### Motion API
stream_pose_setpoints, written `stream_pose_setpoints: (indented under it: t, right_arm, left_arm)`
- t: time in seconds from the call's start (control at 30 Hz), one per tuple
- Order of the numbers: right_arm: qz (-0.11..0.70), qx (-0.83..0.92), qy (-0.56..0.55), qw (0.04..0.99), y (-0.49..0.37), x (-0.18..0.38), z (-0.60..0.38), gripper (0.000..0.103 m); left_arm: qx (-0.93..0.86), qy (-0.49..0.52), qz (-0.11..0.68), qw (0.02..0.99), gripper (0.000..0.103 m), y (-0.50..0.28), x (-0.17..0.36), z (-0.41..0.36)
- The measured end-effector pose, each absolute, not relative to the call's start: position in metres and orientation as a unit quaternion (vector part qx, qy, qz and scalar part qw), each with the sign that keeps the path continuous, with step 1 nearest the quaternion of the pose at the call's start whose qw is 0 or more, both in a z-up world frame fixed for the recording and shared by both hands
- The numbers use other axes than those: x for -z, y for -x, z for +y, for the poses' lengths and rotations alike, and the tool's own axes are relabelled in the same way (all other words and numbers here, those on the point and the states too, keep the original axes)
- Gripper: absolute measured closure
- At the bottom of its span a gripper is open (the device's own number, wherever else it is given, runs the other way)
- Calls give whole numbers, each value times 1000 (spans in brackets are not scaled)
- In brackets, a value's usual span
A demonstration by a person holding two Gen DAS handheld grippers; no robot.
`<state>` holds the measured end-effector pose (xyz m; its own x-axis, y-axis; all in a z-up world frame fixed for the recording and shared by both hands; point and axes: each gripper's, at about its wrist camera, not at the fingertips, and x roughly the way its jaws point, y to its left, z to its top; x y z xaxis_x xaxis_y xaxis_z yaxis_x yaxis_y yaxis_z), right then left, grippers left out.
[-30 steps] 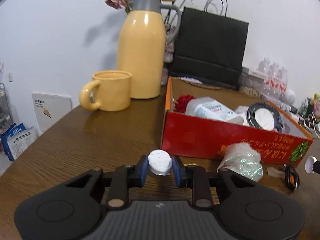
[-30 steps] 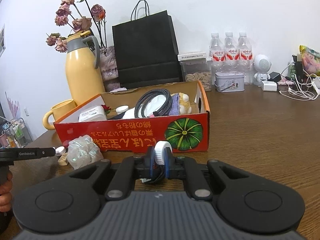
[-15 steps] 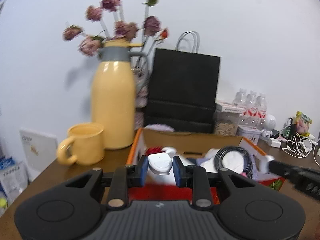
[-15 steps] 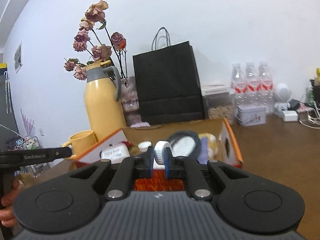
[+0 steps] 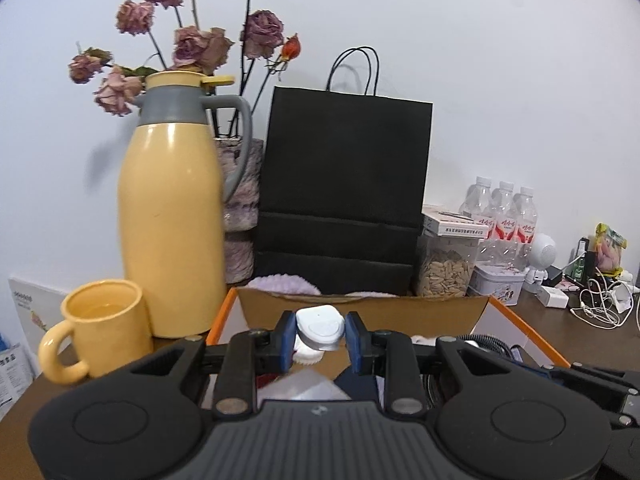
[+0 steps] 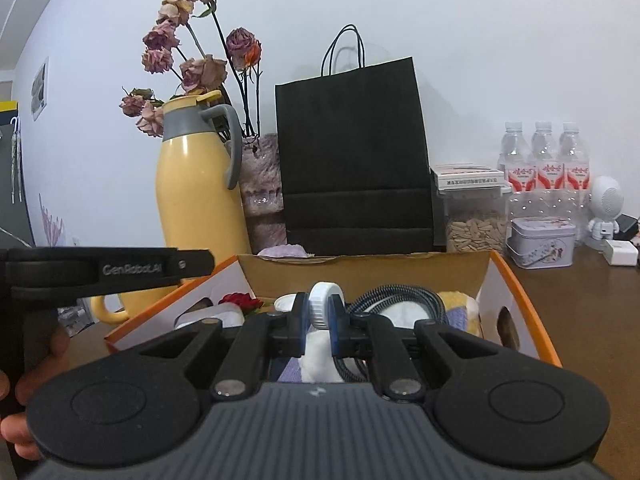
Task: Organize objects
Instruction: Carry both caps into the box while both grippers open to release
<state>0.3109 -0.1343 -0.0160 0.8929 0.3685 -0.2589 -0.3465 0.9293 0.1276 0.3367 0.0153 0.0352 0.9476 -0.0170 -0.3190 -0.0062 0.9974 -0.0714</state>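
Showing a hand (image 6: 24, 364), right view only.

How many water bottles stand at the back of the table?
3, side by side against the wall, right of the black bag: left bottle, middle bottle, right bottle. More could be hidden behind them.

Tall yellow thermos jug with grey collar and handle (image 5: 172, 224), upright beside matching yellow ceramic mug (image 5: 102, 326). Dried pink roses (image 5: 200, 46) behind. Black paper carrier bag with cord handles (image 5: 344, 192) against white wall. Clear jar of seeds (image 6: 474, 222), three plastic water bottles (image 6: 544, 160), pale printed tin (image 6: 542, 242), small white robot figure (image 6: 606, 212).
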Motion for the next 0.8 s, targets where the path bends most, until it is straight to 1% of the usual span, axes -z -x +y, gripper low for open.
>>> stream_pose_setpoints:
  t: [0.2,0.23,0.27,0.3,0.33,0.37,0.4,0.43,0.5,0.8]
  right_arm:
    - [155,-179,-16,971,-319,20,-130,91]
    - [160,-178,-13,971,-321,21,-131,89]
    - [166,-175,-10,971,-322,22,-131,81]
    - [169,-172,-7,970,-322,23,-131,62]
    - [169,-169,-3,971,-322,23,-131,50]
    - [164,-166,-1,972,-321,22,-132,34]
    - [159,-163,2,974,-321,22,-134,23]
    - [154,-159,3,975,-320,21,-135,19]
    - [150,-151,-1,977,-319,20,-138,0]
    - [138,-130,9,982,-312,17,-143,0]
  left_arm:
    - [20,29,154,987,77,-350,-32,24]
    - [19,30,156,987,69,-352,-31,25]
    - [18,33,159,987,61,-354,-29,27]
    - [14,40,162,986,41,-355,-26,30]
    - [11,48,164,985,23,-356,-24,32]
    - [11,55,165,985,16,-356,-22,34]
    - [10,58,165,984,5,-357,-22,34]
    - [7,59,163,985,0,-356,-21,35]
    - [-3,51,152,987,0,-353,-21,33]
    - [-13,48,148,988,0,-346,-19,31]
